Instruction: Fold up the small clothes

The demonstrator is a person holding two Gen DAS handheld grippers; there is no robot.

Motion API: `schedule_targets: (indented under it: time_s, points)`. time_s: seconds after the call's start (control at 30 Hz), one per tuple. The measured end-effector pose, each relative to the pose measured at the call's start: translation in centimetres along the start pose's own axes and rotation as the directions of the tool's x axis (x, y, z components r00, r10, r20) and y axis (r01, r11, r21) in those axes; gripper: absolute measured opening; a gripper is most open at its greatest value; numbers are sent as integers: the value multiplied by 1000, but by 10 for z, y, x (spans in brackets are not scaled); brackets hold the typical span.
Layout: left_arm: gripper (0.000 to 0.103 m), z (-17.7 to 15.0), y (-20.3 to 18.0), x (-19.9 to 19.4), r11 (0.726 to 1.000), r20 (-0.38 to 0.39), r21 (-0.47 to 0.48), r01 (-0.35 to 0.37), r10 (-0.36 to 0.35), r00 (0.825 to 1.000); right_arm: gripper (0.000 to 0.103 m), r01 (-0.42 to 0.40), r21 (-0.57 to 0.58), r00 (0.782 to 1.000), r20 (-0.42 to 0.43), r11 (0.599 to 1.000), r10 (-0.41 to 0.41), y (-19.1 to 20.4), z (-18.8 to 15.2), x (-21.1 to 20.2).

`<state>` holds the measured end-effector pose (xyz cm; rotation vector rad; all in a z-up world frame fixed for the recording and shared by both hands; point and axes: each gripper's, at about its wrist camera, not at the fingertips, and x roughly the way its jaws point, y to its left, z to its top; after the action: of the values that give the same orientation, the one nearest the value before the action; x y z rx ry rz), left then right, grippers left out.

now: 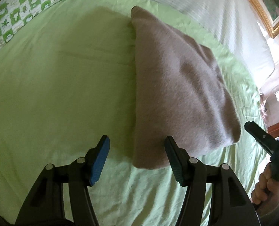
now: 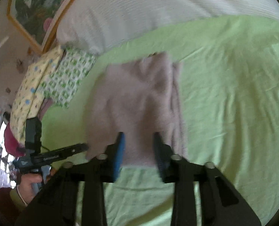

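A folded pinkish-beige fleece garment (image 1: pixel 179 86) lies on the green bed sheet (image 1: pixel 54 94). My left gripper (image 1: pixel 137 141) is open, its jaws straddling the garment's near left corner just above the sheet. In the right wrist view the same garment (image 2: pixel 135 101) lies ahead, blurred. My right gripper (image 2: pixel 138 137) is open with its fingertips over the garment's near edge; nothing is held. The right gripper also shows at the right edge of the left wrist view (image 1: pixel 259 135), beside the garment's near right corner.
A white ribbed blanket (image 1: pixel 195 5) lies behind the garment. A green patterned pillow (image 1: pixel 24 9) sits at the far left. A gold-framed picture (image 2: pixel 36 11) hangs on the wall. A yellow patterned cloth (image 2: pixel 32 92) lies beside the pillow.
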<state>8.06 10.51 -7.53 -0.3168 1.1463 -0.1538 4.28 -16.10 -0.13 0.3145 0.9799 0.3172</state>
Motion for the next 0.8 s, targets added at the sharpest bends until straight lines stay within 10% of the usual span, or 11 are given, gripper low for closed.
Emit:
schedule_targets:
  time_s: [0.33, 0.8]
  points:
    - [63, -12, -1, 29, 997, -43, 36, -66, 68, 997, 5, 200, 1, 964, -178, 980, -197, -38, -19, 51]
    - [65, -27, -16, -7, 997, 11, 62, -36, 35, 999, 9, 182, -20, 981, -68, 983, -183, -10, -16, 3]
